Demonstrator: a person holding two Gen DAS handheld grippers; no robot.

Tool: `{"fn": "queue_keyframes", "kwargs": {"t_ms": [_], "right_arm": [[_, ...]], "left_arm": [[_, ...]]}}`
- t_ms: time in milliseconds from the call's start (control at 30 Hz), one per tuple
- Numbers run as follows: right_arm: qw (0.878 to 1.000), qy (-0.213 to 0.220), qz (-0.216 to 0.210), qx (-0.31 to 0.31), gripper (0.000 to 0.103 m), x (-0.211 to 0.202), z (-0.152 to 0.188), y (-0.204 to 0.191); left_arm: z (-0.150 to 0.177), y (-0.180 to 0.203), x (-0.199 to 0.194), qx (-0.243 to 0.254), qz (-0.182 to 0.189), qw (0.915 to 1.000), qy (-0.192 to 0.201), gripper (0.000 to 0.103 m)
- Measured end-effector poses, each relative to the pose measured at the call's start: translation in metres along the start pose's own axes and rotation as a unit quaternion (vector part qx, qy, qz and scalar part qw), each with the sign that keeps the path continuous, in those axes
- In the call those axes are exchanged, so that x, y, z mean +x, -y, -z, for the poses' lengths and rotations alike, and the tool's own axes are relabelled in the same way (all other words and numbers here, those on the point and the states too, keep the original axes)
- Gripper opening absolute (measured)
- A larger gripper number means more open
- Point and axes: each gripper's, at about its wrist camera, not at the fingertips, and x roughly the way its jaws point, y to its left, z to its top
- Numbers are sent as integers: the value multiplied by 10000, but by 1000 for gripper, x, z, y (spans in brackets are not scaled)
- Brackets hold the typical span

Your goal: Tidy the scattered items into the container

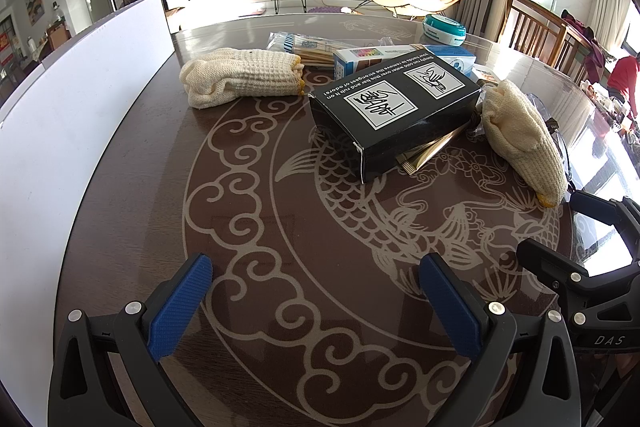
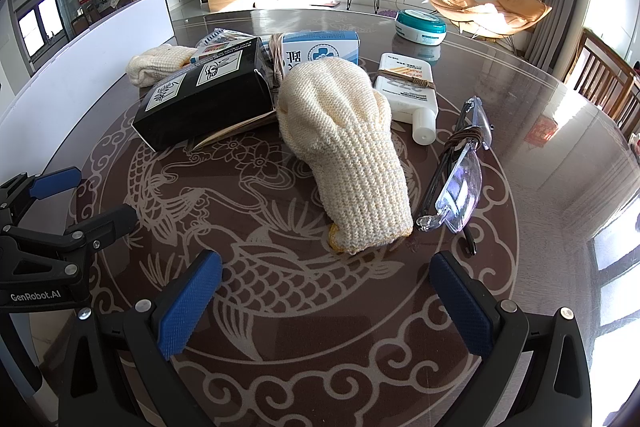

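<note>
Both grippers released, empty. Your right gripper (image 2: 326, 301): cream knitted glove (image 2: 348, 151) lies just ahead between spread fingers. Advance, clamp yellow-edged cuff, avoid clear safety glasses (image 2: 456, 179) beside. Left gripper (image 1: 316, 303) idle; white-walled container (image 1: 80, 87) to its left.

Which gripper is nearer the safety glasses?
Right. The right gripper sits open just short of the safety glasses; the left gripper, also open, is farther left.

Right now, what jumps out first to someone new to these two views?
The cream knit glove lies dead ahead of the open right gripper, with clear safety glasses just to its right. Left of it, a black box sits tilted on other packets, and a second glove lies beyond the open left gripper, near the white container wall.
</note>
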Motion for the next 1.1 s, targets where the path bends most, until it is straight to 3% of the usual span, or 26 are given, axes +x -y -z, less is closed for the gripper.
{"fn": "queue_keyframes", "kwargs": {"t_ms": [700,833,1000,1100], "right_arm": [[9999,-89,-72,-78,103,-6,5,3],[9993,39,-53,366,103,-14,13,28],[9948,135,169,999,103,-21,14,92],[9945,346,127,976,101,-32,0,110]], "left_arm": [[0,0,0,1,0,10000,0,103],[0,0,0,1,0,10000,1,103],[0,0,0,1,0,10000,0,103],[0,0,0,1,1,10000,0,103]]}}
